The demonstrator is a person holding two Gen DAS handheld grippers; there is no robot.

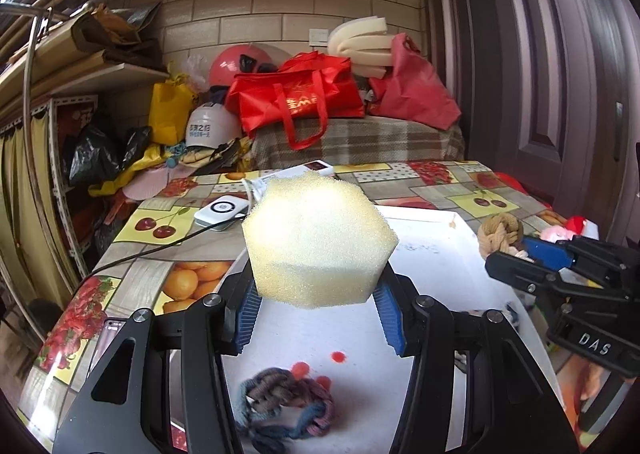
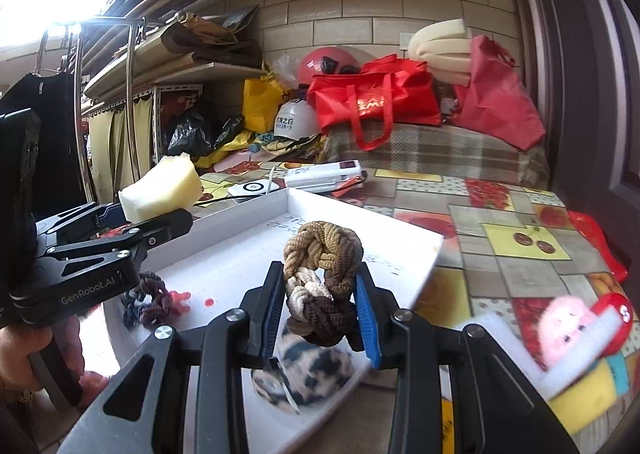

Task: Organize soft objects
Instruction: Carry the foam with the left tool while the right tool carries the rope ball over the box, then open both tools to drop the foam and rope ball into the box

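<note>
My left gripper (image 1: 318,286) is shut on a pale yellow hexagonal sponge (image 1: 318,242) and holds it above the white tray (image 1: 440,254); the sponge also shows in the right wrist view (image 2: 162,189). My right gripper (image 2: 320,294) is shut on a brown and cream braided rope knot (image 2: 322,274), held above the tray (image 2: 240,221); the knot also shows in the left wrist view (image 1: 500,234). A purple-blue braided rope ring (image 1: 284,406) lies on the tray near me. A black and white fuzzy ball (image 2: 308,370) lies under the right gripper.
The tray sits on a table with a fruit-print cloth (image 1: 172,221). A white device with a cable (image 1: 220,211) and a power bank (image 2: 324,173) lie beyond the tray. A pink plush toy (image 2: 568,326) lies to the right. Red bags (image 1: 296,93) are piled behind.
</note>
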